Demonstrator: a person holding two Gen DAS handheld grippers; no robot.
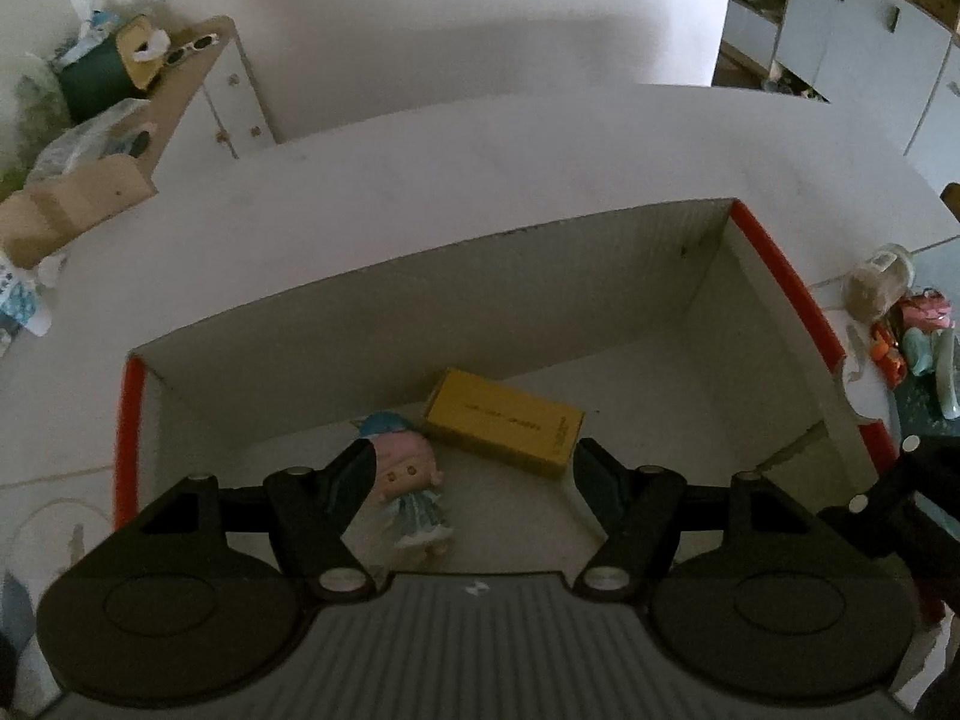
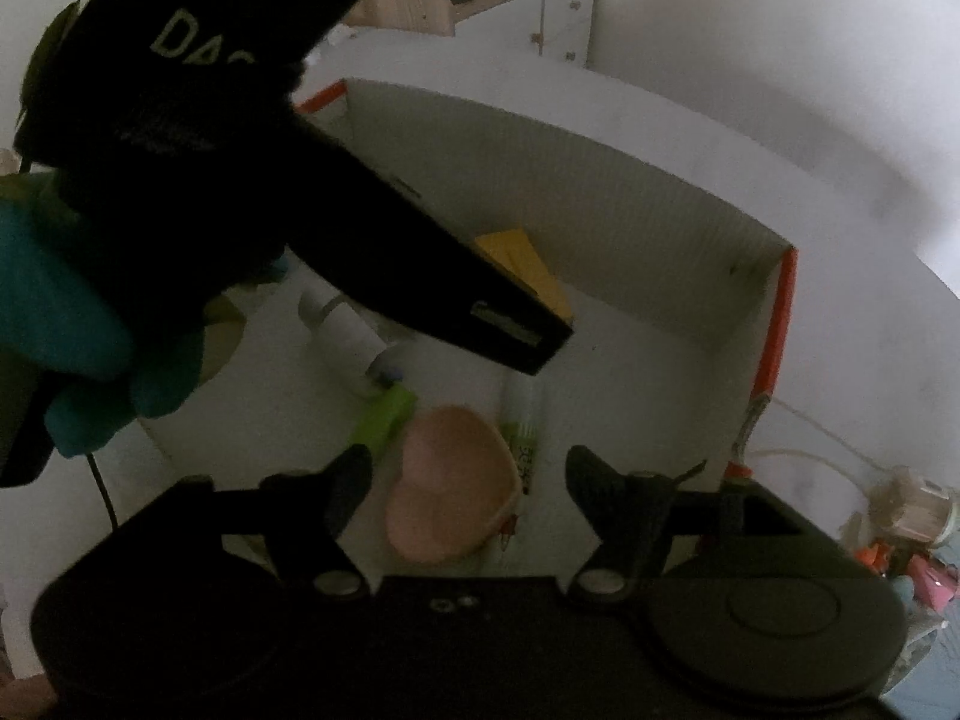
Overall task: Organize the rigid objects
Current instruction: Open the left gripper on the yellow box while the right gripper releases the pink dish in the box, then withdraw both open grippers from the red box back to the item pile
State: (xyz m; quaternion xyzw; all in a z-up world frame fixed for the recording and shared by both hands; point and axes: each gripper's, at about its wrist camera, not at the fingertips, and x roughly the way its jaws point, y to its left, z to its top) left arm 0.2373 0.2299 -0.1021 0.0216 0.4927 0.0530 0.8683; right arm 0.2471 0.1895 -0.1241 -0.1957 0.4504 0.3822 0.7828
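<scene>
A white cardboard box with an orange-red rim holds a yellow carton and a small doll with pink hair and a blue hat. My left gripper hangs open over the box, its left finger overlapping the doll's head. In the right wrist view my right gripper is open over the same box. A pink rounded object lies between its fingers with a gap on each side. Around it are a green piece, a clear tube and the yellow carton.
A teal-gloved hand holds the left gripper's black body across the upper left of the right wrist view. A jar and colourful toys lie right of the box. A cluttered wooden shelf stands at far left.
</scene>
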